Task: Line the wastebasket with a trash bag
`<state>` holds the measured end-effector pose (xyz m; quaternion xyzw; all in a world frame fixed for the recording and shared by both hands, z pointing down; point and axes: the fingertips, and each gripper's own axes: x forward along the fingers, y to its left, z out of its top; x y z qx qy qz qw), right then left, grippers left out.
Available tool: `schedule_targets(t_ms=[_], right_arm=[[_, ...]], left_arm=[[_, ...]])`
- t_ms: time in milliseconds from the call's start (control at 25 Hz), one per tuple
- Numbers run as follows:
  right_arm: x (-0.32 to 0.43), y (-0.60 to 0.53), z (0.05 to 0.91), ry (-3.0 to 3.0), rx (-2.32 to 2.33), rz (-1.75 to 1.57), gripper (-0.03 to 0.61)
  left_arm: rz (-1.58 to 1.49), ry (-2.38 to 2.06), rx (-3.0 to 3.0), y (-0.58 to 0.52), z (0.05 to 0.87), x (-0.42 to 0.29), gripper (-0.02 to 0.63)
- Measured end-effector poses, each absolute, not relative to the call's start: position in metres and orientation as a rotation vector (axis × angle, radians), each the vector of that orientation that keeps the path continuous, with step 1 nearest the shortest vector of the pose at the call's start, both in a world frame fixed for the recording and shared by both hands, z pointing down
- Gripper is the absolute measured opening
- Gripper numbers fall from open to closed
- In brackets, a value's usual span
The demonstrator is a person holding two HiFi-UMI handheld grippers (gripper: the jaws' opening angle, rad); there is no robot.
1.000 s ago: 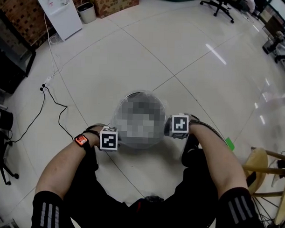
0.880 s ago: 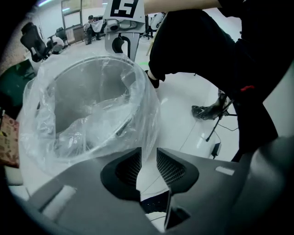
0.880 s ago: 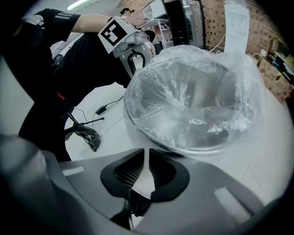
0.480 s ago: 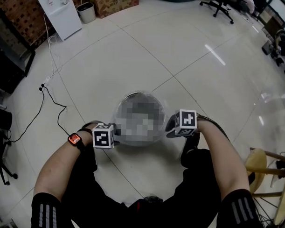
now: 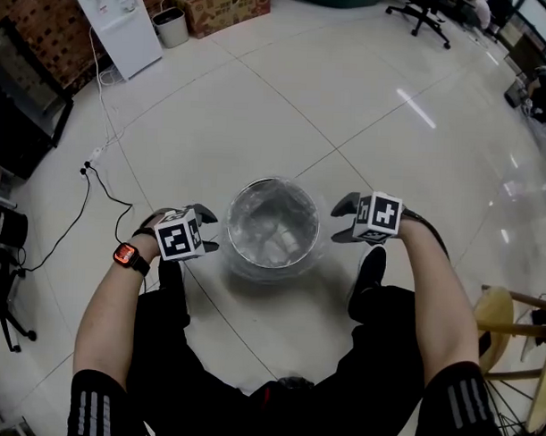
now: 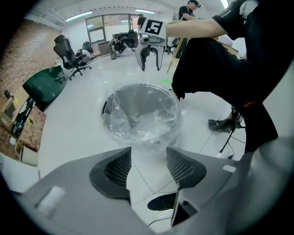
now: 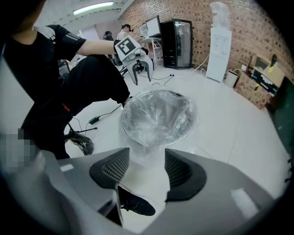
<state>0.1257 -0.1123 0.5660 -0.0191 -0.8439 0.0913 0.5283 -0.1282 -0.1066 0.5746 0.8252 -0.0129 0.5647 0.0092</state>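
Observation:
The round wastebasket (image 5: 239,205) stands on the floor between my feet. A clear trash bag (image 5: 274,232) lines it, with its edge folded over the rim. The lined basket (image 6: 140,117) also lies ahead of the jaws in the left gripper view, and in the right gripper view (image 7: 158,117). My left gripper (image 5: 207,230) hangs left of the basket, apart from it. My right gripper (image 5: 342,219) hangs to the right, also apart. The jaws of both have just been opening. Both pairs stand open with nothing between them (image 6: 148,160) (image 7: 147,167).
A white water dispenser (image 5: 119,24), a small bin (image 5: 168,23) and a cardboard box (image 5: 222,5) stand at the back left. A black cable (image 5: 104,193) runs over the tiles at left. A wooden stool (image 5: 502,310) stands at right. My shoe (image 5: 371,270) is beside the basket.
Both grippers have drawn back from the basket's rim, the left one leftward and the right one rightward and up. Their jaws have opened.

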Motion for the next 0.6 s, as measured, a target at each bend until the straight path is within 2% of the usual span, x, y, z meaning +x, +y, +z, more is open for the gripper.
schedule_targets(t_ms=[120,440,520,600], right_arm=[[0.126,-0.119,0.580,-2.013,-0.024,0.195,0.275],[0.111,-0.130,0.600,-2.021,-0.024,0.210,0.275],[0.105,-0.130,0.601,-2.019,-0.039,0.218,0.275],[0.104,-0.129,0.603,-2.003,-0.056,0.218,0.275]], left_arm=[[1.734,-0.073,2.626,-0.117,0.585,-0.126,0.244],[1.452,-0.353,2.669,-0.166,0.577,-0.095,0.231],[1.510,-0.333,2.644,-0.168,0.582,-0.093,0.180],[1.565,-0.342,2.644,-0.175,0.583,-0.091,0.072]])
